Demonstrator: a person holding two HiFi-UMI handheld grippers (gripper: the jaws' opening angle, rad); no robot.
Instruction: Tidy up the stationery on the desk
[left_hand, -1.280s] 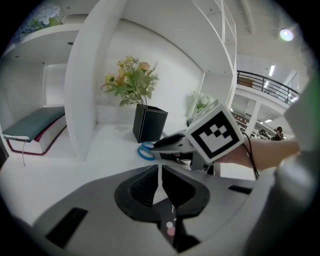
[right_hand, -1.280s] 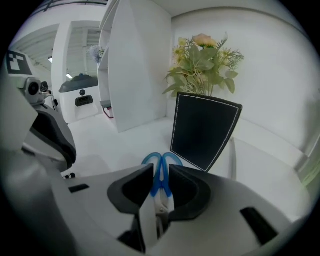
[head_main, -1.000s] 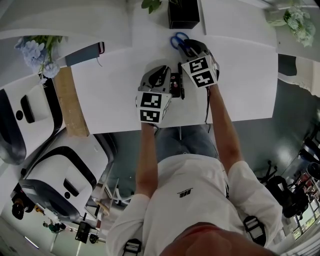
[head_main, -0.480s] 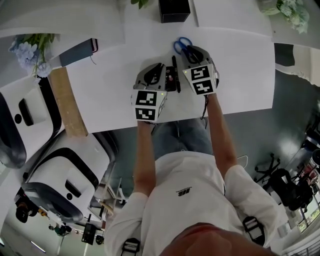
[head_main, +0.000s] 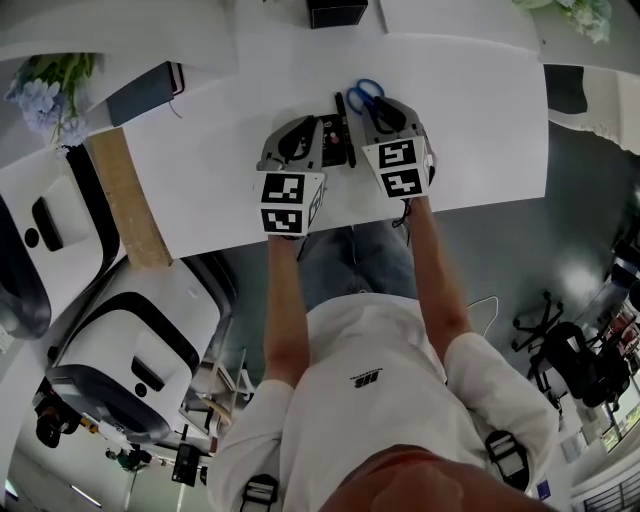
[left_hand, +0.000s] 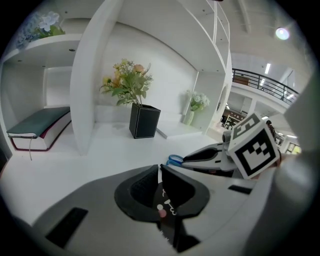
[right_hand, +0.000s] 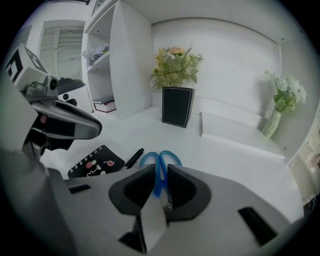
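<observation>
Both grippers hold stationery over the white desk (head_main: 220, 170).

The left gripper (left_hand: 159, 172) is clenched on the edge of a black notebook (left_hand: 167, 212). The right gripper (right_hand: 160, 175) grasps blue scissors (right_hand: 161, 162), with the handles ahead of its jaws. A black pen (right_hand: 133, 158) lies just left of them.

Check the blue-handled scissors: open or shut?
Shut. In the right gripper view the blue-handled scissors show both finger loops side by side, touching, with the right hand-held gripper clamped just behind them.
</observation>
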